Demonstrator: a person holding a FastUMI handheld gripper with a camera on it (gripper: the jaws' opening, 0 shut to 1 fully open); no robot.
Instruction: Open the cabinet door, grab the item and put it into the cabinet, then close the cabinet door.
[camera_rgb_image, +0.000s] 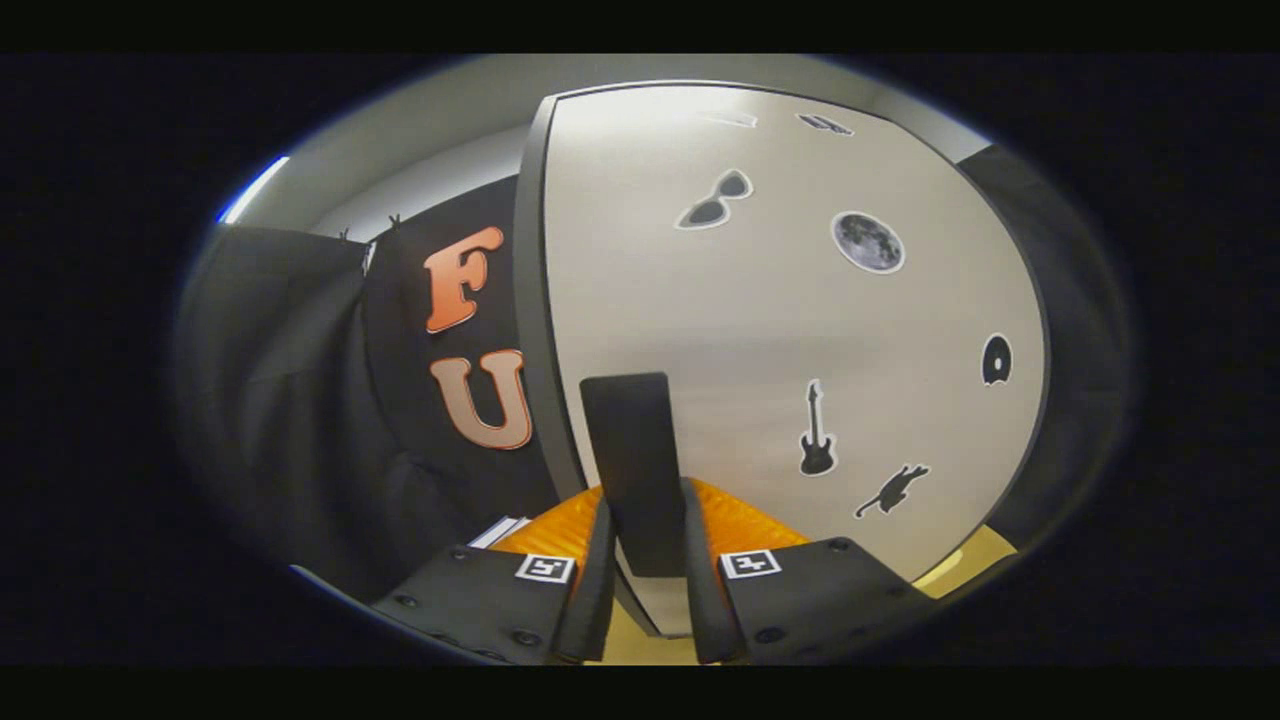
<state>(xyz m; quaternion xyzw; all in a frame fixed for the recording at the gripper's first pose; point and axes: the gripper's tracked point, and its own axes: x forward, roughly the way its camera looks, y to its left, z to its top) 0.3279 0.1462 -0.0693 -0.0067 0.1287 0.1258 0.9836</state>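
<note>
Fingers (645, 590) closed on the dark handle (632, 470) of the pale cabinet door (780, 330) just ahead.

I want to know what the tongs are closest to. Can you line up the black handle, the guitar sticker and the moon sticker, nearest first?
1. Black handle: between the fingers of the tongs, which look closed on it.
2. Guitar sticker: on the cabinet door, beyond the fingers, beside the handle.
3. Moon sticker: higher up the door, farthest.
</note>
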